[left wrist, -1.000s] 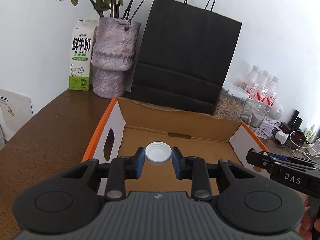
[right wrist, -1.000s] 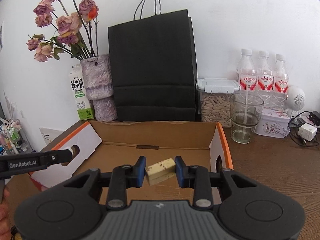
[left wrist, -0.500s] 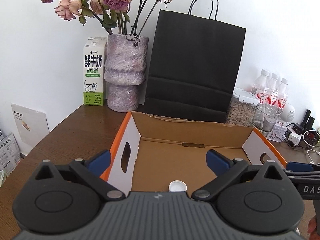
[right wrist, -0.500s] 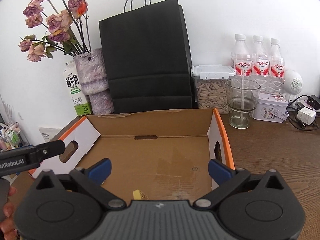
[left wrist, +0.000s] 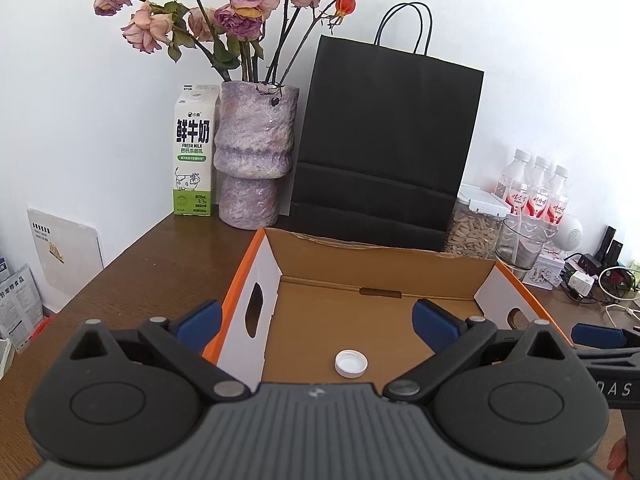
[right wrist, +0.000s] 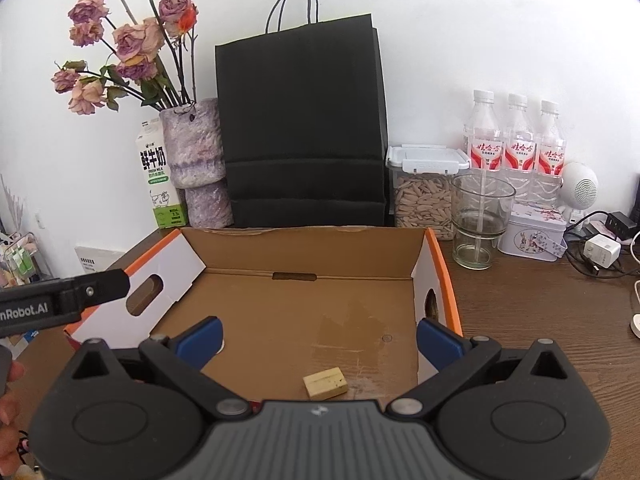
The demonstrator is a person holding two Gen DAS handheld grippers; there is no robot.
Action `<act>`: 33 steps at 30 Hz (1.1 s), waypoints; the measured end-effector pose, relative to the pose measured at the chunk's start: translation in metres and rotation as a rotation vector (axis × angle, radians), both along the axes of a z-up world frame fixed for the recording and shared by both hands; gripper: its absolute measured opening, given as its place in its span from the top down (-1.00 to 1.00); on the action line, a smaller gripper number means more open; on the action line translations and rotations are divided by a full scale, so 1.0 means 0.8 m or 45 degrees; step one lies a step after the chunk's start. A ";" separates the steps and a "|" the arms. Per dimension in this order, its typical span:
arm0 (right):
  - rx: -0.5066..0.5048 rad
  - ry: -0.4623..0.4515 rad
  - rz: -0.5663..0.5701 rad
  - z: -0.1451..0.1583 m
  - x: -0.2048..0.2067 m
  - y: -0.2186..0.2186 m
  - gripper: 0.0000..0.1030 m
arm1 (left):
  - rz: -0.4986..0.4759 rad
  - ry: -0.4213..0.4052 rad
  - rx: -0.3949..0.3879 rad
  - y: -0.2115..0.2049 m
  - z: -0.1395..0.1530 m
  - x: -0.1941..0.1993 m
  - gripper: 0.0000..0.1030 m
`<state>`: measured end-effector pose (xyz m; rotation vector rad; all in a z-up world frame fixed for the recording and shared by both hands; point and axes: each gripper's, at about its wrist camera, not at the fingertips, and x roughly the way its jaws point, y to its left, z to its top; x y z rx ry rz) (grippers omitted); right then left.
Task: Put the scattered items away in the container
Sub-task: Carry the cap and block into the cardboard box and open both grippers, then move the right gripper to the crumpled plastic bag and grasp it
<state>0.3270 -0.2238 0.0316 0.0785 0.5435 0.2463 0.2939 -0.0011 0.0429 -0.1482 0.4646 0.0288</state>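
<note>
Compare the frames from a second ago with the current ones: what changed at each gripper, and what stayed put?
Both grippers let go. The left gripper opened and dropped the white bottle cap onto the floor of the cardboard box; the right gripper opened and released the yellow block there too. Both drew back slightly. The box, black bag, vase and milk carton stayed put.

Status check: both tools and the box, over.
Left tool open, empty. Right tool open, empty. White cap and yellow block lie in cardboard box. Nothing in the way.
</note>
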 end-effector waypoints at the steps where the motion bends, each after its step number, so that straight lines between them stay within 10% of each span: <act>1: 0.016 -0.007 -0.002 0.004 -0.006 -0.002 -1.00 | 0.003 -0.004 -0.003 0.001 0.002 -0.007 -1.00; 16: 0.002 -0.087 -0.006 0.041 -0.145 -0.010 -1.00 | 0.029 -0.108 0.005 0.015 0.042 -0.133 -1.00; 33: -0.074 0.037 -0.013 -0.016 -0.284 -0.035 -1.00 | 0.024 -0.095 0.100 0.032 -0.010 -0.268 -1.00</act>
